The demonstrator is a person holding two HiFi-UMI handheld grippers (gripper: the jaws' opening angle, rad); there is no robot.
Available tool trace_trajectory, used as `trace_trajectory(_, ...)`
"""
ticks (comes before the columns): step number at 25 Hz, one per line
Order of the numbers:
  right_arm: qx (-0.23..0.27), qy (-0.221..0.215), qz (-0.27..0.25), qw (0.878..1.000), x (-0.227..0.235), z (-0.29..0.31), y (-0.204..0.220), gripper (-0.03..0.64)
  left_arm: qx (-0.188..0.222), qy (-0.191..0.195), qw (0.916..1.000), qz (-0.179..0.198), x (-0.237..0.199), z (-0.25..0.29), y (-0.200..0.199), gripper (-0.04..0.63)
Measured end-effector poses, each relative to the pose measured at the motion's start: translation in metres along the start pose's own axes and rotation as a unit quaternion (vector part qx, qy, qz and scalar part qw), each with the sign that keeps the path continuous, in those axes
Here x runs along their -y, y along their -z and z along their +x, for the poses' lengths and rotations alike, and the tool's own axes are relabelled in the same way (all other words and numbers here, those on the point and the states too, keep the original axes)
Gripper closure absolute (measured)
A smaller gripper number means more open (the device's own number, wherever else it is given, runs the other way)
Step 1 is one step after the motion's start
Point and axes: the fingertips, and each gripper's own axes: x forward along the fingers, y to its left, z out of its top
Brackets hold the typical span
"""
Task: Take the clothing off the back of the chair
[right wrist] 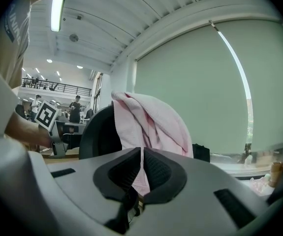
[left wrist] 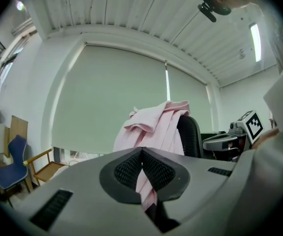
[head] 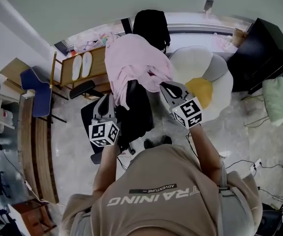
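Pink garment (head: 134,58) draped over back of black office chair (head: 139,109), mid-scene. Your left gripper (left wrist: 142,173), right gripper (right wrist: 141,171): jaws together, each clamped on hanging fold. Fabric likely light, soft, limp; may snag backrest, so lift clear upward.

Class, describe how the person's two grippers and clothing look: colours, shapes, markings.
The left gripper and right gripper are both grey, with black ribbed pads and a white cube carrying black square markers. The person wears a tan short-sleeved T-shirt with pale lettering.
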Motion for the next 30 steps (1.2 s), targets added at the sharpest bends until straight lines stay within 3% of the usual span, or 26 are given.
trace_trajectory(9, 0.003, -0.008, 0.010, 1.000, -0.004, 0.003, 0.004, 0.569, 0.000, 0.007, 0.9998, 0.016, -0.002, 0.004, -0.004, 0.581)
trace_trajectory(11, 0.004, -0.006, -0.004, 1.000, -0.006, 0.006, 0.002, 0.363, 0.000, 0.007, 0.9998, 0.019, -0.003, 0.003, -0.006, 0.581)
trace_trajectory(17, 0.012, 0.058, -0.106, 0.993, -0.002, 0.013, 0.000, 0.247, -0.001, 0.004, 0.9997, 0.022, -0.012, 0.003, -0.009, 0.582)
trace_trajectory(21, -0.037, 0.073, -0.146, 0.986, 0.003, 0.016, 0.029, 0.238, -0.001, 0.009, 0.9997, 0.023, -0.011, 0.007, -0.010, 0.581)
trace_trajectory(26, -0.081, 0.116, -0.144, 0.980, 0.019, 0.007, 0.075, 0.238, -0.005, 0.011, 0.9996, 0.026, -0.011, 0.010, -0.008, 0.582)
trace_trajectory(30, -0.130, 0.125, -0.142, 0.973, 0.038, 0.011, 0.121, 0.238, -0.006, 0.004, 0.9996, 0.028, -0.019, 0.011, -0.008, 0.581)
